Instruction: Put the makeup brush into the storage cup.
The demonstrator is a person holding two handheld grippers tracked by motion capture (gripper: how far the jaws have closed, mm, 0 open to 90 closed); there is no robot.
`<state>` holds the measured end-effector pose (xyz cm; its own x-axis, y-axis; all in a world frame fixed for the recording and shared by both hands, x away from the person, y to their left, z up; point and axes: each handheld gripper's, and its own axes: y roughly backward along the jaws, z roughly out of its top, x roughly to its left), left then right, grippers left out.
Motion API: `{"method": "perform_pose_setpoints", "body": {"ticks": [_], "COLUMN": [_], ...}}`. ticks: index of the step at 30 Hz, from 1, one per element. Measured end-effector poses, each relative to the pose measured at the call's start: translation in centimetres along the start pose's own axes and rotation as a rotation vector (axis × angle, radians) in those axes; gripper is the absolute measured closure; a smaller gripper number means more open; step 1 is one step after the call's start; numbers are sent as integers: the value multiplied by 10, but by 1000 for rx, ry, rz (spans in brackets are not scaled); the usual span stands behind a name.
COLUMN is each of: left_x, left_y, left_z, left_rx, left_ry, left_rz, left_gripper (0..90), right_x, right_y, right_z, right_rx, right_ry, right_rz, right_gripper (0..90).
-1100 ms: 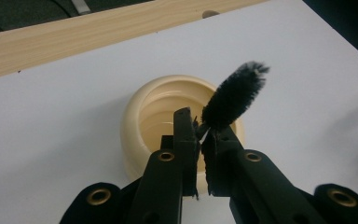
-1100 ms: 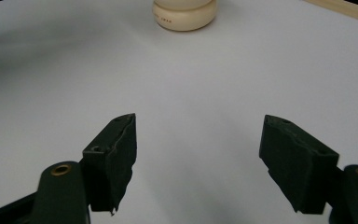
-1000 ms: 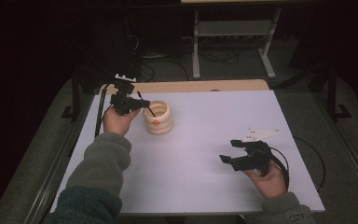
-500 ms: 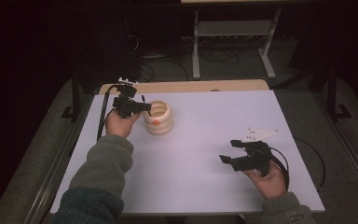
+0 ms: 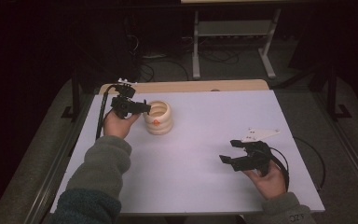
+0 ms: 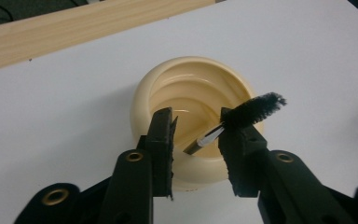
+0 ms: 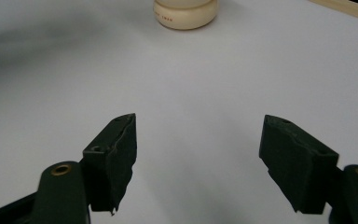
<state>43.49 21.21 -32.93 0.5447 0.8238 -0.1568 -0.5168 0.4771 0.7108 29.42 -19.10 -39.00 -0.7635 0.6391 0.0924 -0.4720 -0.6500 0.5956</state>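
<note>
left tool [image 6: 196, 133]: jaws just parted, brush [image 6: 242, 116] released into cup [image 6: 144, 93] | right tool [image 7: 198, 158]: wide, nothing held, idle at 5 o'clock | left: withdrawal

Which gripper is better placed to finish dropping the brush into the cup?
Left. The left gripper sits right over the cream cup, jaws just opened, the black brush leaning between them. The right gripper waits open, far across the table.

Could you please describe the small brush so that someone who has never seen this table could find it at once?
On the white table, find the cream ribbed cup near the far left. The brush leans over its rim, black bristles up, silvery stem inside. It is the only dark, fuzzy thing there, between the open jaws of the left tool.
</note>
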Motion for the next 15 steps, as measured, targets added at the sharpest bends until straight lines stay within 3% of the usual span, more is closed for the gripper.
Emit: {"method": "perform_pose_setpoints", "body": {"ticks": [15], "left_x": [-3], "left_y": [-5], "left_z": [-4], "left_rx": [53], "left_ry": [-48], "left_rz": [18], "left_gripper": [626], "right_x": [1], "right_y": [-1], "right_z": [0], "right_rx": [7], "right_ry": [-3], "right_rz": [-1], "right_gripper": [266]}}
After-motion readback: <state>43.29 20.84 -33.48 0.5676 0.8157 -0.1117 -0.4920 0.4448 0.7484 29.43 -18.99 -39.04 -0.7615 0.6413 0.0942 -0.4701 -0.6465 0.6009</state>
